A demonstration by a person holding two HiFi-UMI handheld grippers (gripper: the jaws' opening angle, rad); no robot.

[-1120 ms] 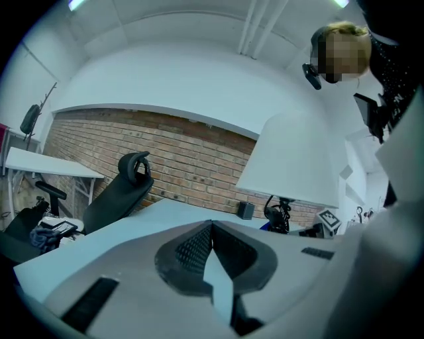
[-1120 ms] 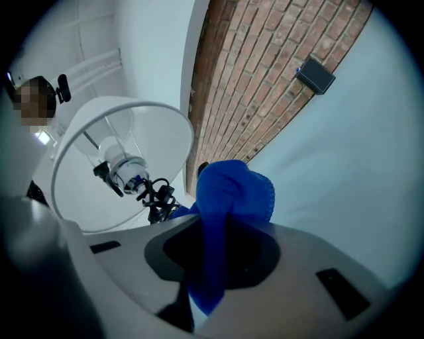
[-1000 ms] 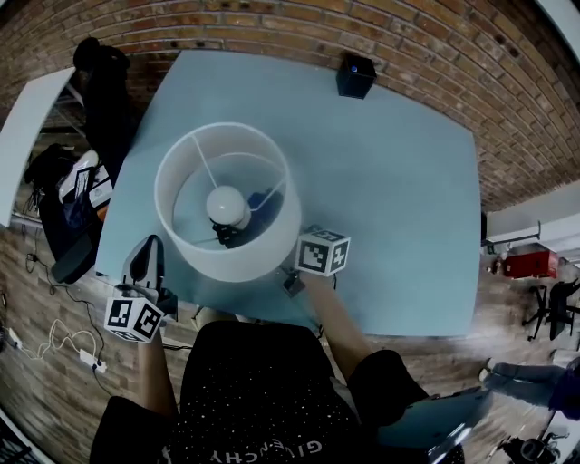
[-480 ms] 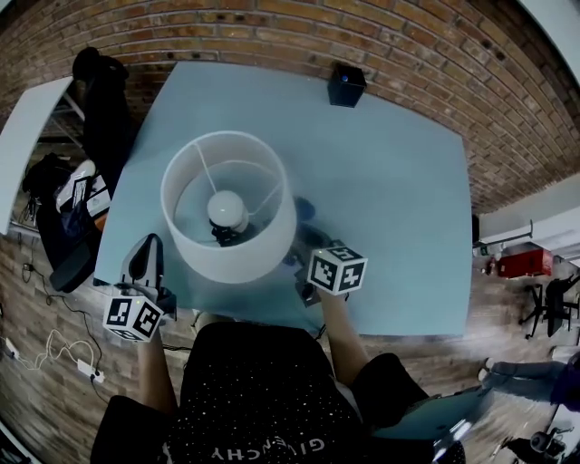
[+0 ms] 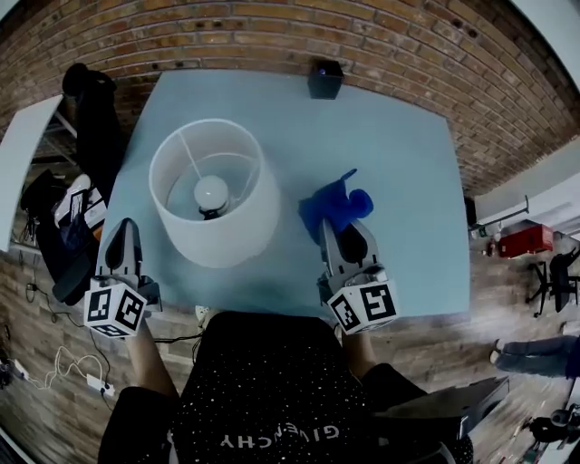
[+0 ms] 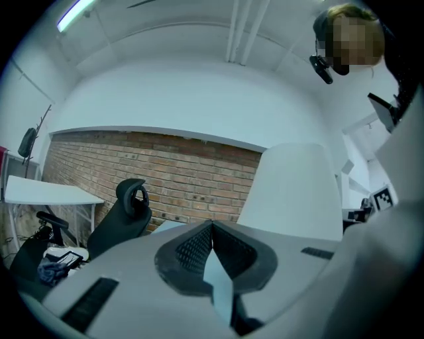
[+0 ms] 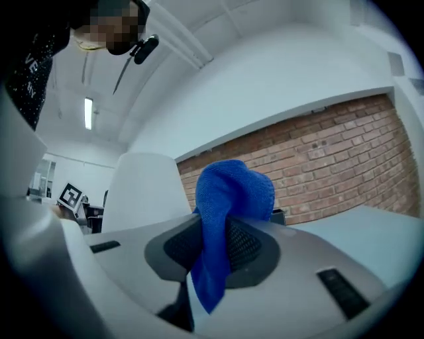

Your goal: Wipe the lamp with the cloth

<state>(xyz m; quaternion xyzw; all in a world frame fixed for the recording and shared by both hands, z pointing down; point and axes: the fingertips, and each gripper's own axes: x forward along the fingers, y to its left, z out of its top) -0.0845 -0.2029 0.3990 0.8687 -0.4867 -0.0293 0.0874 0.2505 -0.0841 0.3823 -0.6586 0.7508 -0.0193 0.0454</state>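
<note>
The right tool [image 5: 337, 227] pinches the blue cloth [image 5: 333, 205] near the lamp [image 5: 243, 222]; the left tool [image 5: 121, 234] has its jaws together, holding nothing.

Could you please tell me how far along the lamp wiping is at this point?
Done: the blue cloth is clamped in the right tongs. In hand: it is held beside the white lamp, apart from it. Left: the wiping itself, as far as shows. The left tongs are shut, empty.

Soft, even light from a ceiling strip [image 6: 74, 14] leaves faint shadows on the bench [image 5: 399, 181], fisheye bending curves all edges, corners darken, and the near jaws blur.
</note>
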